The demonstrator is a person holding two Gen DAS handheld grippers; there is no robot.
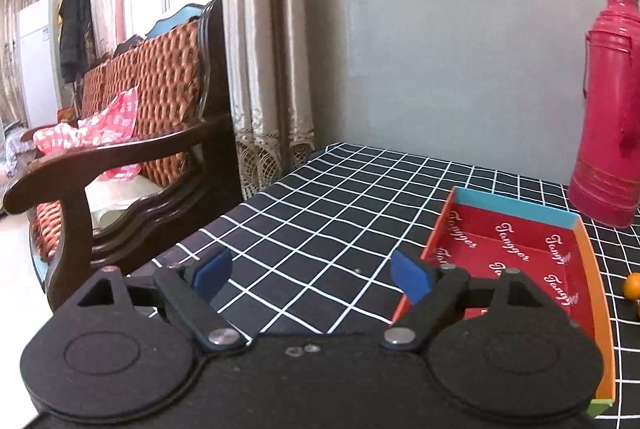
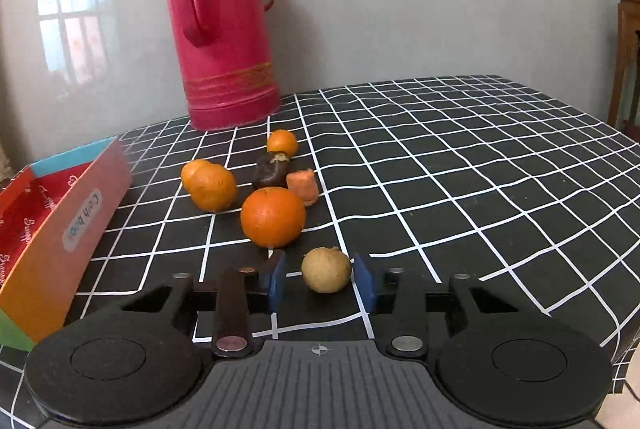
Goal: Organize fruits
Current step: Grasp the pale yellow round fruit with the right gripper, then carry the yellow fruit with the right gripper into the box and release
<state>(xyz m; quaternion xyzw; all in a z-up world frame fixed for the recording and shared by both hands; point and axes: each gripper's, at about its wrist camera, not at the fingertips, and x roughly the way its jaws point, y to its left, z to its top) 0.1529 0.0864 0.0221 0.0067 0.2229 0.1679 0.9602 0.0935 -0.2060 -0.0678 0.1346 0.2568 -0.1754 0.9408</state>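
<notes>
the right gripper (image 2: 322,279) is sitting low over the checked tablecloth (image 2: 460,157) with a small tan fruit (image 2: 327,269) lying between its two blue pads (image 2: 277,279). the far-side pad is touching or nearly touching the fruit, while a narrow gap is showing at the other pad, so the jaws are not yet pressing on it from both sides. just beyond the fingertips a large orange (image 2: 273,217) is resting on the cloth, and further ahead of it a carrot stub (image 2: 304,186), a dark brown fruit (image 2: 271,171), a small orange (image 2: 282,142) and a pair of tangerines (image 2: 210,185) are lying close together. a red thermos (image 2: 224,25) is standing upright behind them by the wall.

the left gripper (image 1: 312,275) is hovering with its fingers wide apart and nothing between them, only bare tablecloth beneath. the red tray (image 1: 516,209) with orange and blue rims is lying just outside its right fingertip, partly hidden by that finger. the tray is showing no fruit on the part in view.
</notes>
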